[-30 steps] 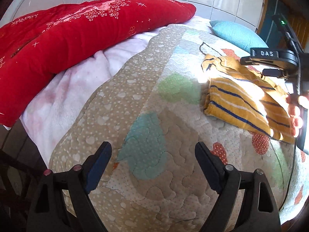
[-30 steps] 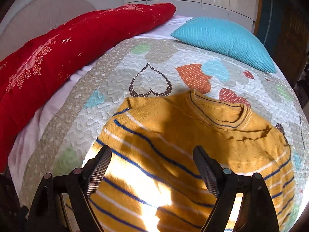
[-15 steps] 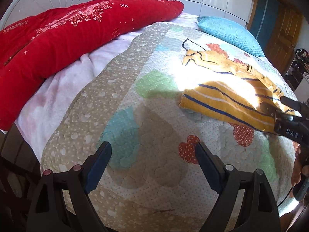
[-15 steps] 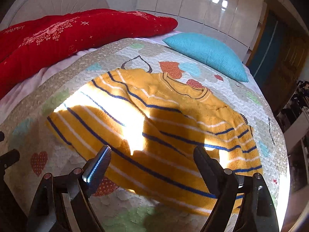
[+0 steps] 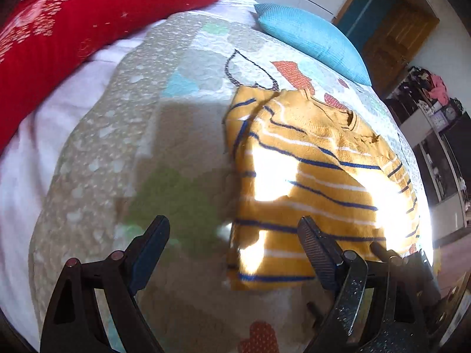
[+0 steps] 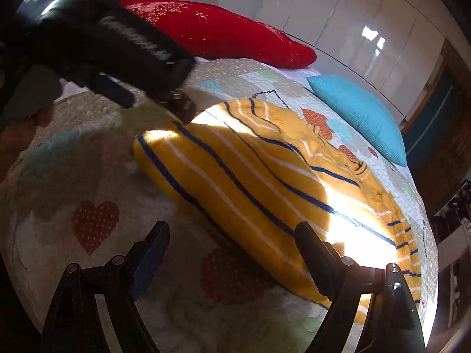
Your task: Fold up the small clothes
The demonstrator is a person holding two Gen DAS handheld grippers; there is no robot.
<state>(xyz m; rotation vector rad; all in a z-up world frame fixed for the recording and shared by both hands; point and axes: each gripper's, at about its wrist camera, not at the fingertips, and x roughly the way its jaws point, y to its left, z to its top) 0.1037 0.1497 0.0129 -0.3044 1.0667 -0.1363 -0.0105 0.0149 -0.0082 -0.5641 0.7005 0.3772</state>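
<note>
A small yellow sweater with blue and white stripes [image 5: 312, 176] lies flat on the heart-patterned quilt [image 5: 123, 147], its left side folded in. My left gripper [image 5: 232, 244] is open and empty, low over the sweater's near left corner. My right gripper [image 6: 232, 250] is open and empty at the sweater's [image 6: 265, 194] bottom hem, its right finger over the fabric. The left gripper's body shows in the right wrist view [image 6: 117, 53], its tip close to the sweater's far corner.
A long red pillow [image 5: 88, 20] lies along the head of the bed, a pink blanket [image 5: 26, 147] beside it. A blue cushion [image 5: 312, 38] sits beyond the sweater. A wooden door [image 5: 394, 38] and cluttered shelves [image 5: 435, 111] stand at the right.
Both grippers have swung toward the sweater and dropped closer to it. The left one has moved right to the sweater's left edge; the right one has come down to the hem.
</note>
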